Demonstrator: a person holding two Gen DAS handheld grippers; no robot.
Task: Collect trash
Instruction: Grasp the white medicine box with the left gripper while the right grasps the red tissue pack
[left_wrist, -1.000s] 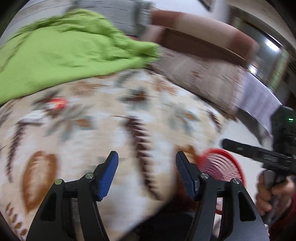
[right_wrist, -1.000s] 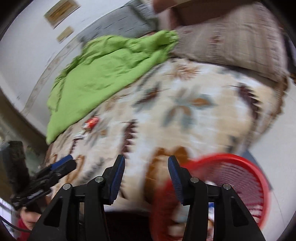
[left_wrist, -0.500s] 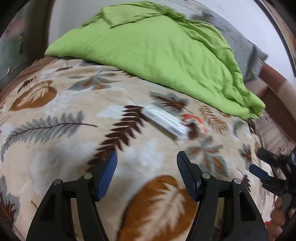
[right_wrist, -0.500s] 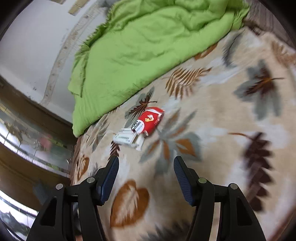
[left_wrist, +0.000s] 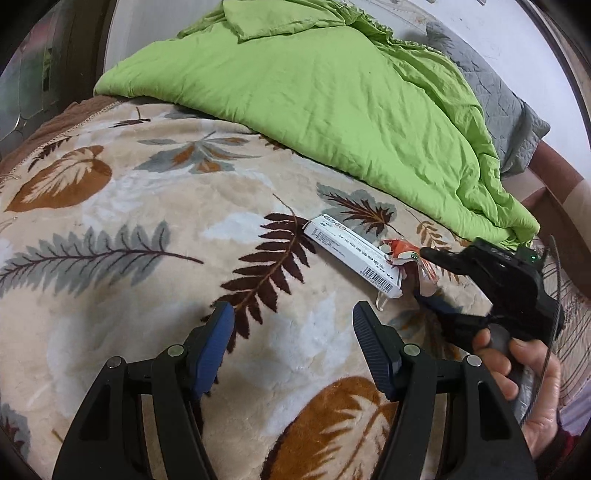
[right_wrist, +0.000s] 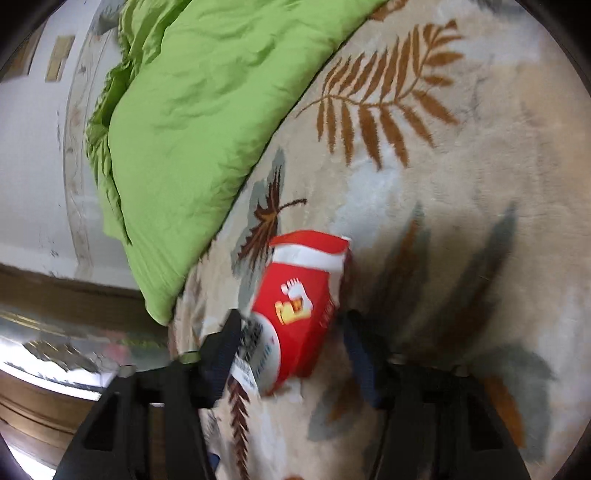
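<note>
Now, right gripper (right_wrist: 291, 334) closing round red packet (right_wrist: 301, 302) (pads not touching), L gripper (left_wrist: 293, 343) open

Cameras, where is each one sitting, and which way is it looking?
Left wrist: sits on the left gripper, looking down across the leaf blanket at the white box; its open fingers, the right gripper and a hand show.
Right wrist: sits on the right gripper, looking close at the red packet between its closing jaws; only its own fingers show.
Both see the red packet, the leaf blanket and the green quilt.
</note>
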